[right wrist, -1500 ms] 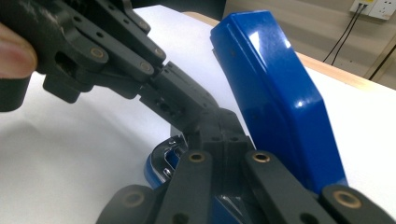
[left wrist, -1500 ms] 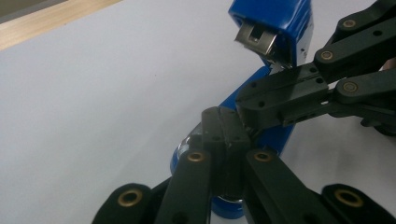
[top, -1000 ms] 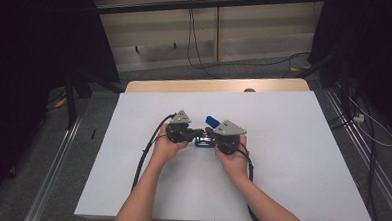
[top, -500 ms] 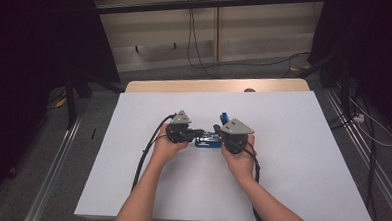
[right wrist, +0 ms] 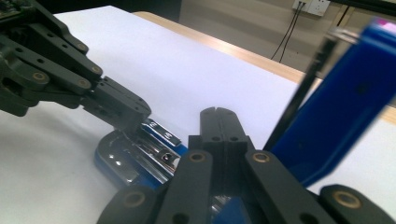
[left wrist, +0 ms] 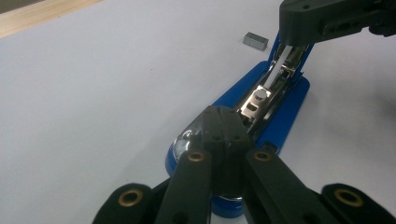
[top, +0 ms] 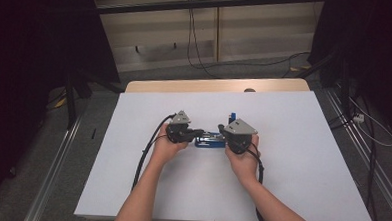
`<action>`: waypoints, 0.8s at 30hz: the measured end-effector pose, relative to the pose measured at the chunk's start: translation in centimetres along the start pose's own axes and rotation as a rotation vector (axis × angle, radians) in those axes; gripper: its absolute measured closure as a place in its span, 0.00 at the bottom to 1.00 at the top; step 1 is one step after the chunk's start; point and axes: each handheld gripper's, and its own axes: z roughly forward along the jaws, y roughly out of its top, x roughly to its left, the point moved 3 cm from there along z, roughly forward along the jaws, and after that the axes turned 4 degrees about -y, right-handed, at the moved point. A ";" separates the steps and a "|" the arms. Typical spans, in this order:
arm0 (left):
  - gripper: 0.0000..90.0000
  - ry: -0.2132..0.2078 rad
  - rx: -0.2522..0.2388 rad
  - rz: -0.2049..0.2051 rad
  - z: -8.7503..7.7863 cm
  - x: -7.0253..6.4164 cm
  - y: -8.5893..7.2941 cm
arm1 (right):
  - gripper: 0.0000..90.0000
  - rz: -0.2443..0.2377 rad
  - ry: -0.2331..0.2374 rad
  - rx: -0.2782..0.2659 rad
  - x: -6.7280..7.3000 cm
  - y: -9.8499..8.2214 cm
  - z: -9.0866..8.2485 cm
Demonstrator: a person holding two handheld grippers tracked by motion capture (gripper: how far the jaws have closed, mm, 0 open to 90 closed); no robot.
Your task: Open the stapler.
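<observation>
One blue stapler [top: 210,139] lies near the middle of the white table [top: 301,170], opened out: its base flat on the surface, its metal magazine [left wrist: 261,100] bared along the top, and its blue lid [right wrist: 343,105] swung up at the hinge end. Judged from its build, it is a small, fairly light thing, stiff in plastic and steel, with a smooth glossy base that could skid on the sheet if pushed sideways. The hinge and the sprung magazine are the weak parts, so force should go along the body, not across it. Best holds look to be the rounded front of the base to pin it down, and the rear near the hinge or the lid's edge to work it.

At about 9 o'clock of the stapler the left gripper [top: 199,133] has its jaws closed together, tips resting on the front end of the stapler. At 3 o'clock the right gripper [top: 222,129], jaws likewise closed with nothing between them, sits over the rear, beside the raised lid. Beyond the hinge end, in the left gripper view, a small strip of staples [left wrist: 255,41] lies loose on the table, apart from the stapler.
</observation>
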 end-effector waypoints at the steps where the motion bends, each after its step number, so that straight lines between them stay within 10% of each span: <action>1: 1.00 -0.002 -0.004 -0.001 0.0 0.0 0.0 | 1.00 -0.001 -0.003 0.000 -0.1 0.0 0.0; 24: 1.00 -0.007 -0.005 -0.003 0.0 0.0 -0.1 | 1.00 0.043 -0.045 0.064 -5.1 -3.2 -0.6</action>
